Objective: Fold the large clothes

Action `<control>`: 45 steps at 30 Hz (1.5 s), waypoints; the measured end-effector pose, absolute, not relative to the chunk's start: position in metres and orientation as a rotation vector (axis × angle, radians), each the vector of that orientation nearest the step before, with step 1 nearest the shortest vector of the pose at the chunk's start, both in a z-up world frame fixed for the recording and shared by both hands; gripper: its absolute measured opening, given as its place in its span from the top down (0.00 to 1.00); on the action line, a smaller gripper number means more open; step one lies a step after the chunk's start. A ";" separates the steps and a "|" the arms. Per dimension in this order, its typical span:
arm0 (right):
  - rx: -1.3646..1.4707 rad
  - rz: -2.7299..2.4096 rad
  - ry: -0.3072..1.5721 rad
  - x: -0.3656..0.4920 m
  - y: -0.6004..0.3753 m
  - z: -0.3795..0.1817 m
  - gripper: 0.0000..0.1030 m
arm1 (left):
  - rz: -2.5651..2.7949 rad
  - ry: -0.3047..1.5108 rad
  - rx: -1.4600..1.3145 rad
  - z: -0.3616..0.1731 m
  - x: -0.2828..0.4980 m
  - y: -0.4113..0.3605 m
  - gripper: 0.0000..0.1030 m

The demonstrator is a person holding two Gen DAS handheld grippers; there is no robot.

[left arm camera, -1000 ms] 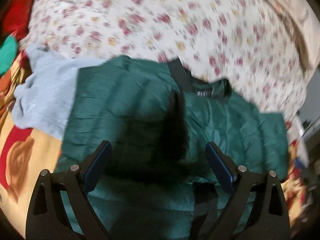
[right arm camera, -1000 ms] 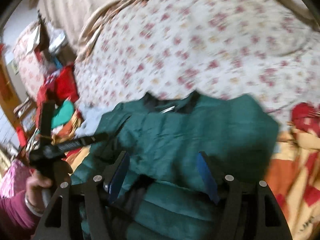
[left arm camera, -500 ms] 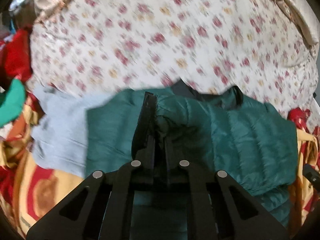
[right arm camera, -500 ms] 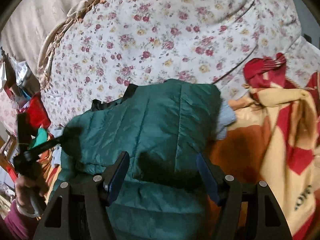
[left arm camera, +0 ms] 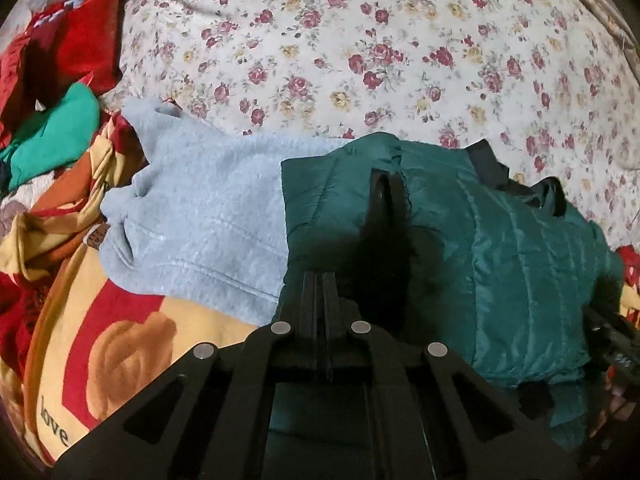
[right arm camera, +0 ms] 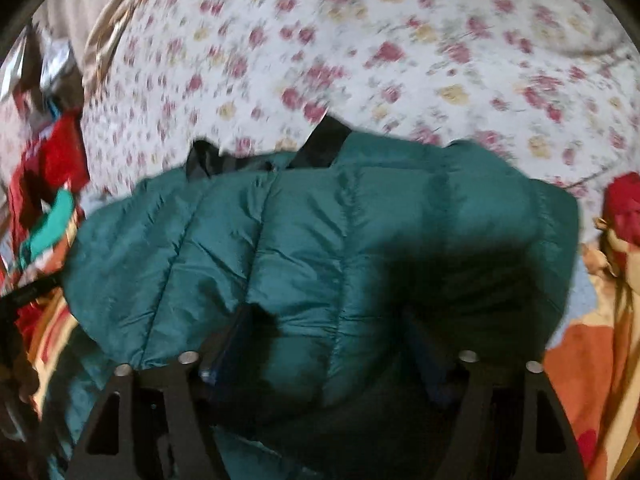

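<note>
left tool (left arm camera: 316,304) is staying pressed together, holding nothing | right tool (right arm camera: 320,344) is opening over the puffy green jacket (right arm camera: 320,248) | jacket is lying on the flowery bed (left arm camera: 360,40), beside a soft grey fleece (left arm camera: 200,208) | tip: grab one thick edge, folding slowly

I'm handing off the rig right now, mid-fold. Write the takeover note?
Left hand-held gripper: shut, lying over the green quilted jacket; can't tell if it pinches fabric.
Right hand-held gripper: jaws opening, jacket between them, not gripped.
Jacket lies on the bed, overlapping a light blue fleece, collar towards the floral quilt.
Done: jacket looks partly folded in.
Left: probably finish and flatten the fold.
</note>
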State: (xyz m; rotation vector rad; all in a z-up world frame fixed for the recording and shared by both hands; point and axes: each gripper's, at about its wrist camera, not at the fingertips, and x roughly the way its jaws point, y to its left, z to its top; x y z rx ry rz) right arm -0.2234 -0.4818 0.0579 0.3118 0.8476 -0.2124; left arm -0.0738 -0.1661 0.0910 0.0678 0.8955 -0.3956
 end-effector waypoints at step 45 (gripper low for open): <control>0.182 -0.258 0.739 -0.275 -0.473 0.105 0.17 | -0.464 0.926 0.143 0.059 -0.070 -0.233 0.32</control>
